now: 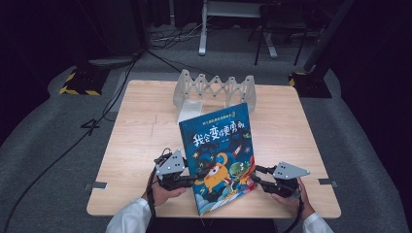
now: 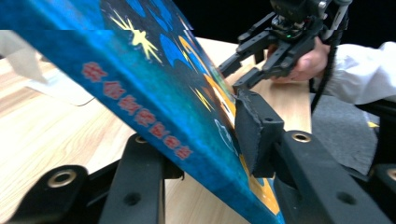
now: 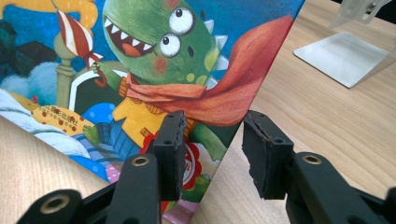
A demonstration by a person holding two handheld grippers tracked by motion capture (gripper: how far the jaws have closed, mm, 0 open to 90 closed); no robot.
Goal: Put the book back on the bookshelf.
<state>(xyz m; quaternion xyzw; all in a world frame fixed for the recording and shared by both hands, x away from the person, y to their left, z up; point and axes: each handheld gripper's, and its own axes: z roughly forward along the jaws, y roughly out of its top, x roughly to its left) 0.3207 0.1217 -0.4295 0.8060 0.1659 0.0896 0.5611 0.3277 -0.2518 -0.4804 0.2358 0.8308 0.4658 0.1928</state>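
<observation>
The high view looks forward and down over the table point(image 1: 145, 126) from above, while both gripper views sit close at the jaws — all three share the book point(image 1: 219, 150).

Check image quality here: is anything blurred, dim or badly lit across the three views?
High view: wooden table evenly lit, surroundings nearly black, book soft but legible. Left gripper view: book spine blurred at close range, its lettering unreadable; black background. Right gripper view: cover art sharp, right gripper pads slightly soft, no glare.

Wooden table point(image 1: 136, 141) on grey carpet point(image 1: 43, 145); dark surroundings, white desk frame point(image 1: 204, 29) behind.
</observation>
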